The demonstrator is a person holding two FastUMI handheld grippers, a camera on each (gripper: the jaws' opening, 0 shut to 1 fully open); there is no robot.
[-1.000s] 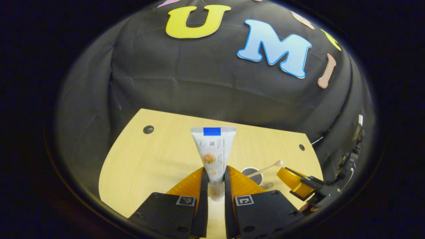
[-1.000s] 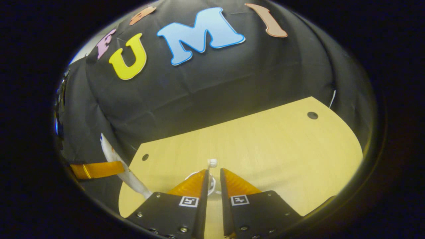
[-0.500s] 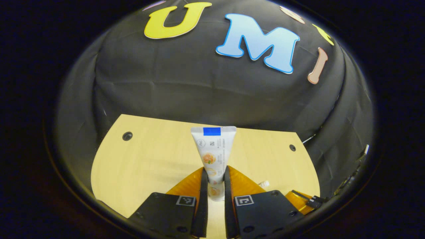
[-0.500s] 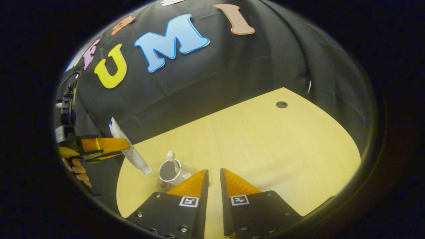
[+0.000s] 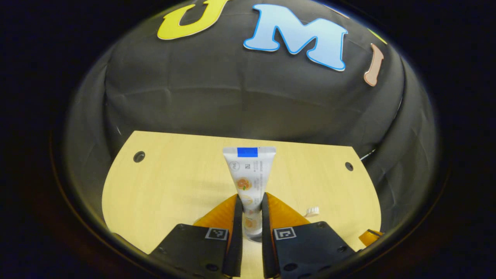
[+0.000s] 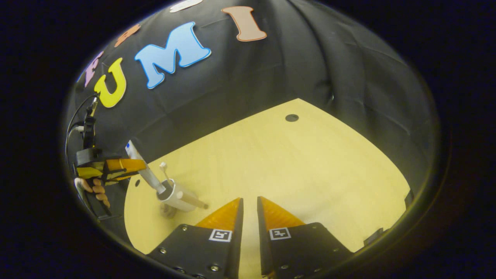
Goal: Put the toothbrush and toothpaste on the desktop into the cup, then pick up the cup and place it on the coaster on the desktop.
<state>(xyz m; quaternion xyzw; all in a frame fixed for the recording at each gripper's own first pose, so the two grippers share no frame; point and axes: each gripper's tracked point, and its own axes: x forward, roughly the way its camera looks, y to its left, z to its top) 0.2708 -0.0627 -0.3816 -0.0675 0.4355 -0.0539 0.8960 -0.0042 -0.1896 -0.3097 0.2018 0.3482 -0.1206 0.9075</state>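
Note:
My left gripper is shut on a white toothpaste tube, held upright with its flat crimped end up. In the right gripper view, that left gripper holds the tube slanted, cap end down at the rim of a white cup on the desk. A toothbrush stands in the cup, its head sticking out above the rim; the head also shows in the left gripper view. My right gripper hovers to the right of the cup, its fingers close together with nothing between them.
The light wooden desk has small round holes near its back corners, and black cloth walls stand behind it. A hand holds the left gripper. A finger of the right gripper shows at the desk's right edge.
The right gripper has drawn back to the right, away from the cup with the toothbrush in it. The left gripper has brought the toothpaste tube over to the cup's rim.

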